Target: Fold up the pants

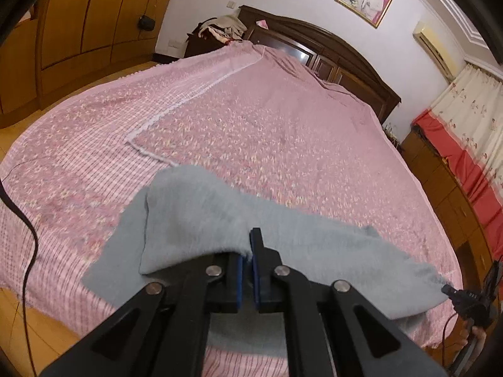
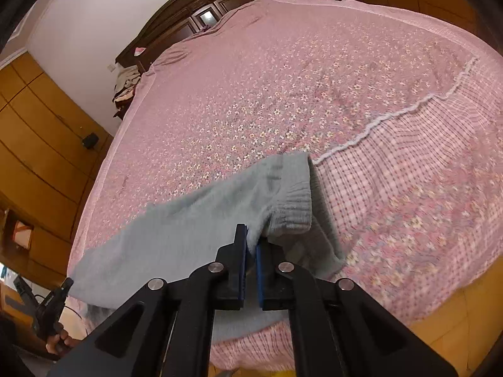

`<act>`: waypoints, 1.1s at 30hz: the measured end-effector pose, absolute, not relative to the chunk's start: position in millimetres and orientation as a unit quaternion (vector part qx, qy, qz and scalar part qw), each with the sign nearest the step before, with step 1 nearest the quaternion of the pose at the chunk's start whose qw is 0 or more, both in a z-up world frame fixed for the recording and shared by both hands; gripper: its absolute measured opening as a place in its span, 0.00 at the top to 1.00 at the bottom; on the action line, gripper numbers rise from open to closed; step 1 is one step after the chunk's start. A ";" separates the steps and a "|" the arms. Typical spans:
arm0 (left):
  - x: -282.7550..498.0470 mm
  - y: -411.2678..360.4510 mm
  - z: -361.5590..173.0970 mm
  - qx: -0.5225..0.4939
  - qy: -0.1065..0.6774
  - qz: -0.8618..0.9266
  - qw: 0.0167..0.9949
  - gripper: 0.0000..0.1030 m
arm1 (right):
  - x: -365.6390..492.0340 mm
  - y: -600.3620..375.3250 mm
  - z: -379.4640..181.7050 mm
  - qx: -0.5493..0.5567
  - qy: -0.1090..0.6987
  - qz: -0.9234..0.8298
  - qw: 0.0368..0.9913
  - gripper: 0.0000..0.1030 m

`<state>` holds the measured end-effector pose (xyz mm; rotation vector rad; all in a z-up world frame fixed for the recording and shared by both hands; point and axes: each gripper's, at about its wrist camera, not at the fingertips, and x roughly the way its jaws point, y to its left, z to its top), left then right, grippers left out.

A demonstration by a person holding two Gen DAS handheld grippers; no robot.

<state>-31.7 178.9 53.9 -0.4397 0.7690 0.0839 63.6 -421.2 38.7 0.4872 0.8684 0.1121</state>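
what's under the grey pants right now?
The pink floral bedspread lies under the grey pants. The near edge is pinched up by the left gripper and right gripper. Whatever lies beneath the spread cloth is covered.

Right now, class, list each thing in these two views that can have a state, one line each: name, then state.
left hand-held gripper: shut on the pants.
right hand-held gripper: shut on the pants.
pants: grey, near edge lifted, the rest draped on the bed.
bedspread: spread flat over the bed.
wardrobe doors: closed.
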 end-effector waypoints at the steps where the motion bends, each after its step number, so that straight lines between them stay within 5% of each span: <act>1: -34.8 177.8 52.1 -0.206 0.378 0.041 0.902 0.96 | 58.7 -421.5 38.1 0.234 0.420 0.055 0.875 0.94; 15: -54.4 184.4 -1.1 -0.189 0.447 0.064 0.872 0.97 | 37.1 -430.9 -13.0 0.190 0.474 0.016 0.860 0.94; 28: -57.0 185.8 0.7 -0.171 0.457 0.074 0.870 0.95 | 20.7 -431.0 7.3 0.174 0.448 0.015 0.877 0.96; 33: -68.7 198.0 3.8 -0.173 0.453 0.072 0.872 0.92 | 20.7 -423.1 -15.9 0.124 0.482 -0.019 0.867 0.87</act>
